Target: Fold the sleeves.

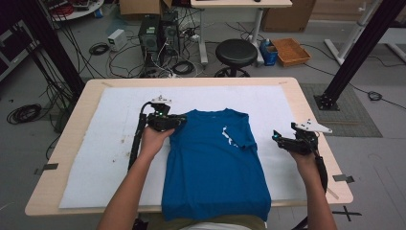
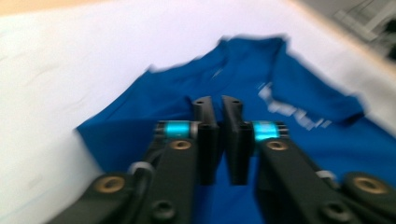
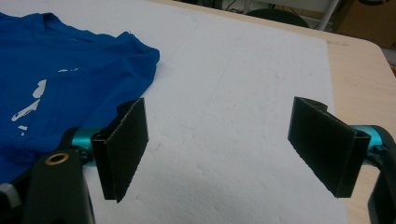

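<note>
On the bench's white mat (image 1: 110, 143) a blue shirt (image 1: 213, 163) lies partly folded, hem toward 6 o'clock, probably mid-fold; the left tongs (image 1: 179, 121) sit at its 10 o'clock shoulder, jaws nearly closed with no cloth visibly between them, while the right tongs (image 3: 224, 149) hover wide and empty at 3 o'clock.

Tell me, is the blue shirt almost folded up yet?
Just begun. Done: the blue shirt has both sleeves tucked in on the white sheet. In hand: the left gripper, jaws nearly shut, sits over its shoulder. Left: folding the body; the right gripper waits open beside it.
</note>
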